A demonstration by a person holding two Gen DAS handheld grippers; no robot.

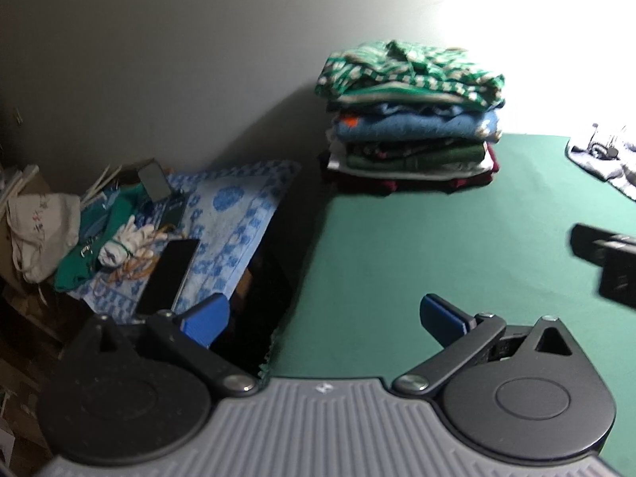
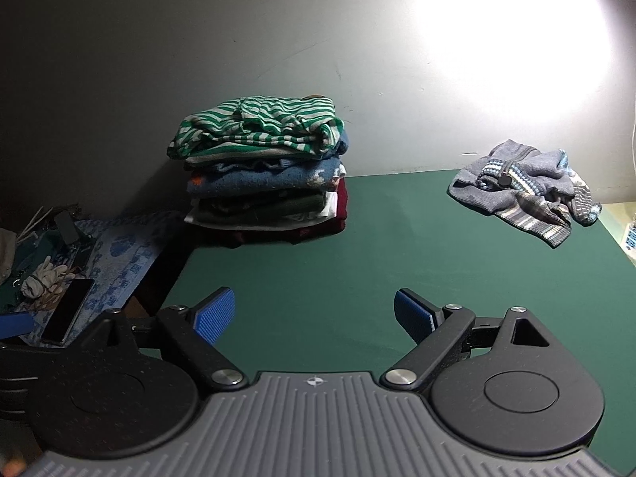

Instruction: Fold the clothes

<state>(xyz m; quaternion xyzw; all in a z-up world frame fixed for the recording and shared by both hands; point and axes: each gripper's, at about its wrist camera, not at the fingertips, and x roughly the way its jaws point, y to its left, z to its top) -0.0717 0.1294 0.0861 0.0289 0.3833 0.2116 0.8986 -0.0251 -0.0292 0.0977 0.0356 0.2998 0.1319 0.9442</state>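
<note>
Both grippers have their blue jaws spread wide with nothing between them. The left gripper (image 1: 324,318) hangs over the near left edge of the green table (image 1: 417,246), partly past the side of it. The right gripper (image 2: 314,316) hangs over the near middle of the table.

Farther out, a stack of folded clothes (image 2: 264,167) sits at the back left of the table, close to the wall. A green and white striped top (image 2: 258,125) lies on the very top of the stack. The stack looks neat and flat.

One gray sweater (image 2: 524,190) lies at the back right of the table. It is bunched up and crumpled, not folded. It is well apart from the stack.

The sweater lies ahead and to the right of the right gripper's jaws. From the left gripper it only peeks in at the far right edge of the view (image 1: 600,155). So the right gripper seems nearer to it. The sweater's long side seems to run from the upper left to the lower right, slanting toward the table's right edge.

Beside the table on the left, a blue and white cloth (image 1: 234,230) holds a phone (image 1: 169,274) and some white gloves (image 1: 127,244).
</note>
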